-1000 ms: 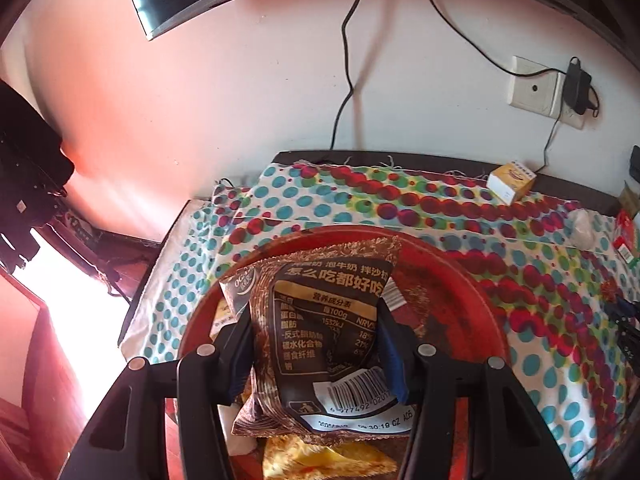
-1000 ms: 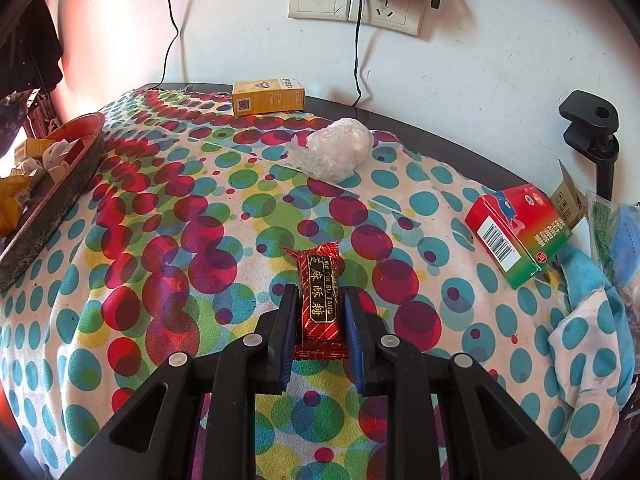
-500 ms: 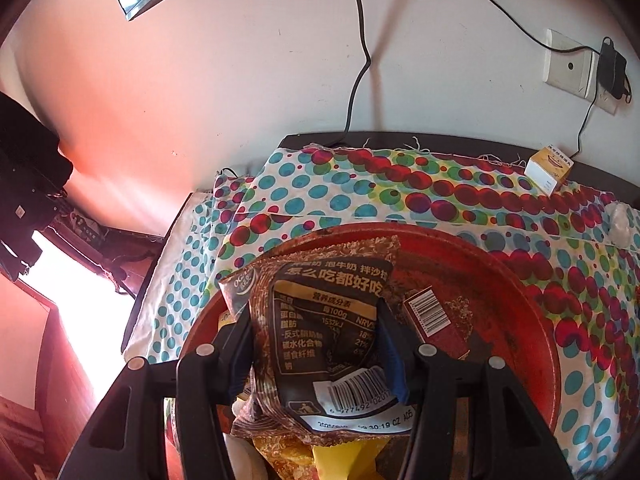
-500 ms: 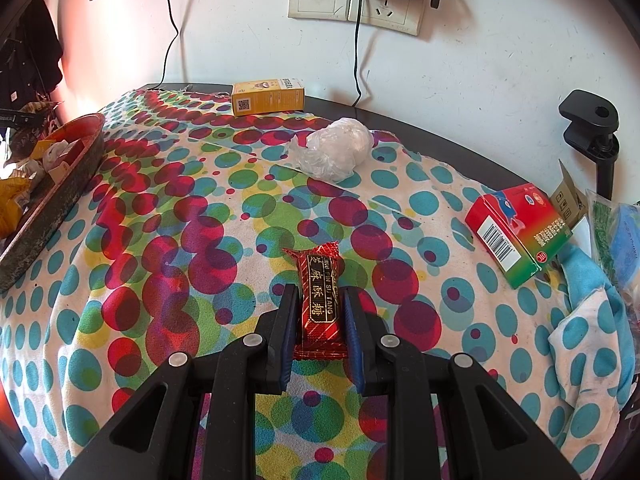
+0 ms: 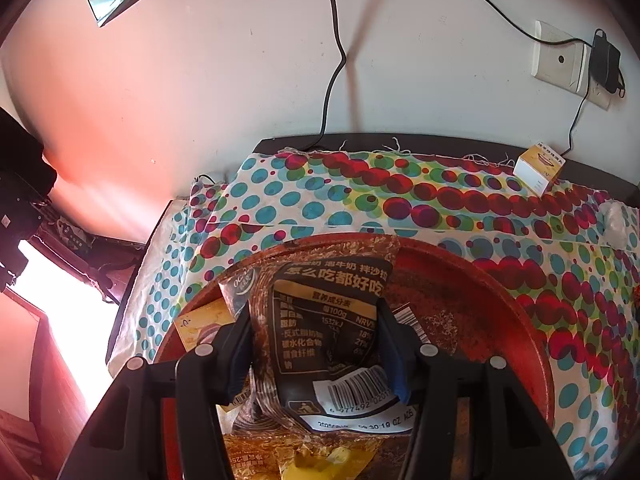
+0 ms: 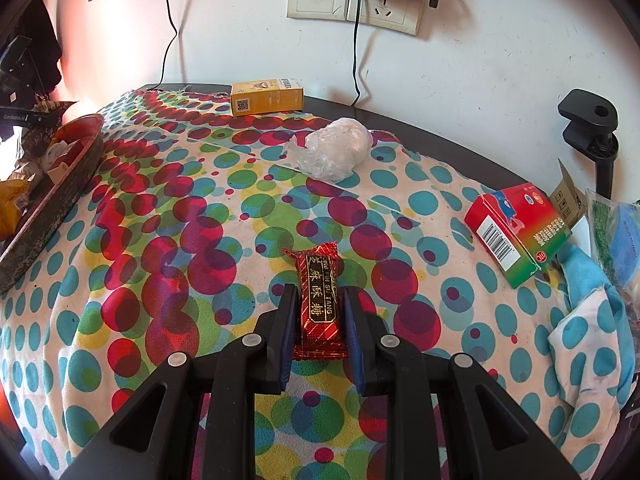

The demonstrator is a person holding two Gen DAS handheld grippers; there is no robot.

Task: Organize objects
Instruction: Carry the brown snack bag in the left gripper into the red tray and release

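My left gripper [image 5: 316, 320] is shut on a dark snack packet [image 5: 320, 320] with a barcode, holding it over the red tray [image 5: 500, 300]. The tray holds several other wrappers, one yellow [image 5: 304, 456]. My right gripper [image 6: 318, 304] is shut on a red candy bar [image 6: 320, 296] that lies on the dotted cloth [image 6: 180, 220]. The red tray also shows at the left edge in the right wrist view [image 6: 52, 200], with wrappers in it.
A yellow box [image 6: 266, 96] lies at the back by the wall. A crumpled clear plastic bag [image 6: 334, 152] lies mid-table. A red and green box [image 6: 516, 232] and a black clamp [image 6: 592, 128] are at the right. Cables hang from wall sockets [image 6: 356, 0].
My left gripper has moved left and lower over the tray with the snack packet still in it. The right gripper and the candy bar have not moved.
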